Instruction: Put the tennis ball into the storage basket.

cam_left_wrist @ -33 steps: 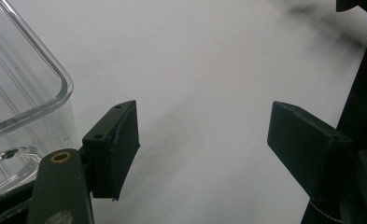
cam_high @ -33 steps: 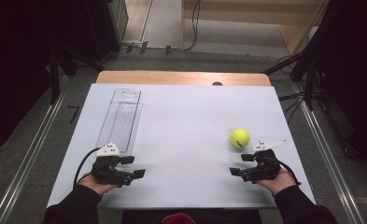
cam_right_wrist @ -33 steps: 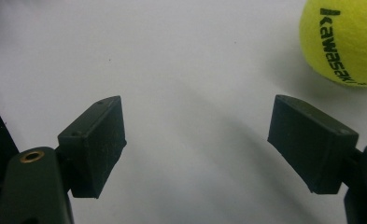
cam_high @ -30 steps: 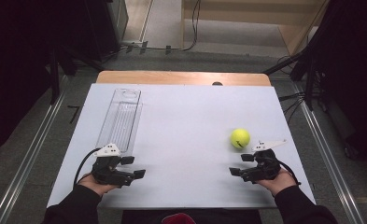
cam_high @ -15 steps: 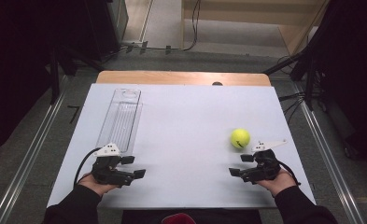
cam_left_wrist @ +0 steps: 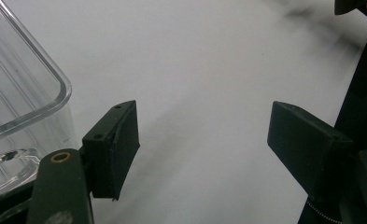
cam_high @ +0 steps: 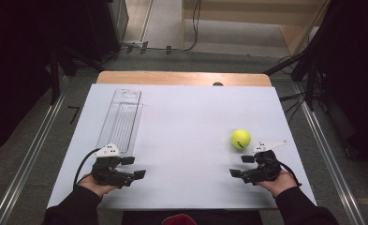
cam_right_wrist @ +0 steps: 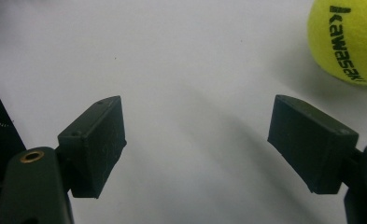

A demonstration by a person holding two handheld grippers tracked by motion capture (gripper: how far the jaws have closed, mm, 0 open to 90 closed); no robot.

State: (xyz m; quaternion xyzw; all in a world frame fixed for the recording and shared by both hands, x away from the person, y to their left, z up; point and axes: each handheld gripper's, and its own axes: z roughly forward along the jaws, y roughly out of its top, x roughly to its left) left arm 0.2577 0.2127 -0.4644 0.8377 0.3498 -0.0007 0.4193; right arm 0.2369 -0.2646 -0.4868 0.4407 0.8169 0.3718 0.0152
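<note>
A yellow tennis ball (cam_high: 240, 138) lies on the white table (cam_high: 186, 122) at the right, and its printed side fills the upper right of the right gripper view (cam_right_wrist: 347, 39). My right gripper (cam_high: 241, 166) rests just in front of the ball, open, nothing between its jaws (cam_right_wrist: 197, 140). A long clear plastic container (cam_high: 121, 117) lies on the left half, its rounded corner at the left of the left gripper view (cam_left_wrist: 17, 88). My left gripper (cam_high: 134, 167) sits at the container's near end, open and empty (cam_left_wrist: 202, 140).
A wooden strip (cam_high: 181, 78) borders the table's far edge. Metal rails (cam_high: 27, 159) run along the floor on both sides, and cables (cam_high: 294, 101) lie at the right. A broad stretch of bare table separates the two grippers.
</note>
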